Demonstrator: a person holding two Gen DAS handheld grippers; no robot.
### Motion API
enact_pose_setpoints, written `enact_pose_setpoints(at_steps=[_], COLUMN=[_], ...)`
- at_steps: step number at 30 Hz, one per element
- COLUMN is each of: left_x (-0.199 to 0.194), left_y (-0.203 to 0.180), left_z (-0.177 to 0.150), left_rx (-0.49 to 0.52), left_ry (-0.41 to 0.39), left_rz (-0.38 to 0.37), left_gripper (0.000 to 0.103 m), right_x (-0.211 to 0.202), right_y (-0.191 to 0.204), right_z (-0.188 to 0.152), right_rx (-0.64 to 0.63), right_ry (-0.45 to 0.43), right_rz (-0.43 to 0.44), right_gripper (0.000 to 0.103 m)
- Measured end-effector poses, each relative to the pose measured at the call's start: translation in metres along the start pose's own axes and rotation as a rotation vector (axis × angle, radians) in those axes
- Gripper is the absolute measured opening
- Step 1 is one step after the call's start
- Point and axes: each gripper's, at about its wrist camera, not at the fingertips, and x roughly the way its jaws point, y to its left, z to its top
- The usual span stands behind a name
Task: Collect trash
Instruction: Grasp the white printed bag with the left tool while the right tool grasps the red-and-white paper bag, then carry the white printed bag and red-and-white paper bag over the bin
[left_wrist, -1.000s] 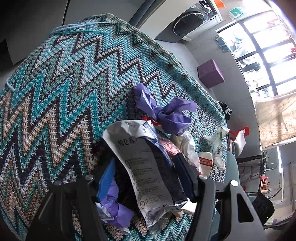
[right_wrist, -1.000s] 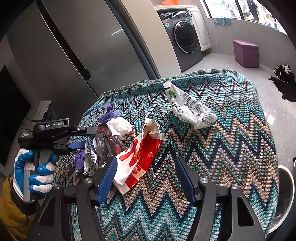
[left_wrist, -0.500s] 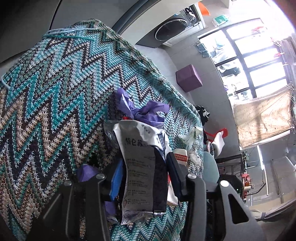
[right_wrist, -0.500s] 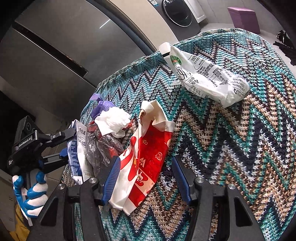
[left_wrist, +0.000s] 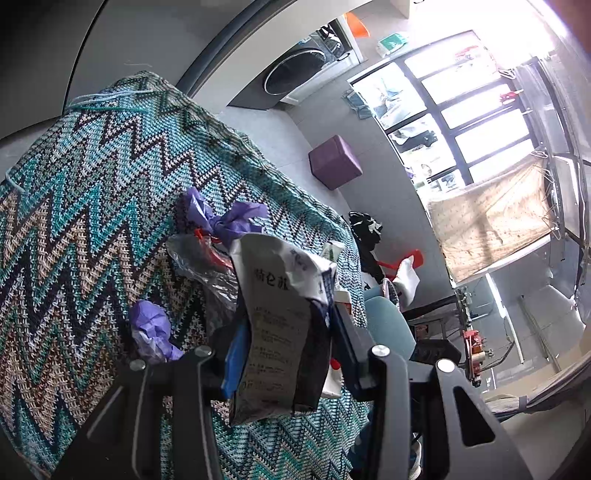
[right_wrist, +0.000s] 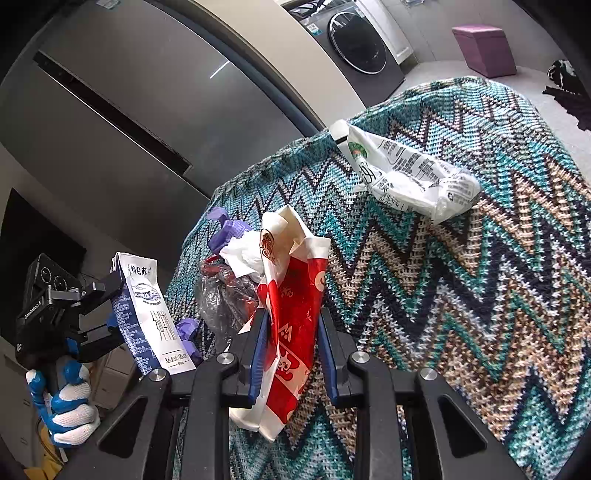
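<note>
1. Since a second ago my left gripper (left_wrist: 284, 354) has pinched the white-and-navy milk carton (left_wrist: 280, 325) and lifted it clear of the zigzag knitted cloth (left_wrist: 92, 206); in the right wrist view it hangs upright beside the cloth's edge, my gloved hand (right_wrist: 68, 410) below it
2. My right gripper (right_wrist: 291, 354) has come in around the red-and-white wrapper (right_wrist: 291, 332); its jaws are closing, the left pad already against the paper, the right one at its edge
3. That wrapper now stands up off the cloth instead of lying flat, so the grip seems to be taking
4. Left behind on the cloth: the purple glove (left_wrist: 225, 218), a crumpled clear bag (left_wrist: 207, 262), a small purple wad (left_wrist: 149, 328), white tissue (right_wrist: 243, 254), and, farther off, the white printed pouch (right_wrist: 410, 173)
5. I judge two pieces are nearly collected and several remain; no bin shows in either view, so where these go I cannot tell
</note>
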Motion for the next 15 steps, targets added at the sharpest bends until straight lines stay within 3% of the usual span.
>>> enact_pose_setpoints(at_steps=[9,15], left_x=[-0.028,-0.014], left_y=[-0.033,-0.079], left_z=[-0.020,-0.034], left_rx=[0.056,0.125], left_ry=[-0.019,0.008], left_rz=[-0.054,-0.073], left_gripper=[0.041,0.041], right_x=[-0.081,-0.146], right_y=[0.000,-0.013], right_z=[-0.020,-0.031], right_rx=[0.004,0.021], right_ry=[-0.126,-0.242], right_rz=[-0.011,-0.042], right_gripper=[0.025,0.025])
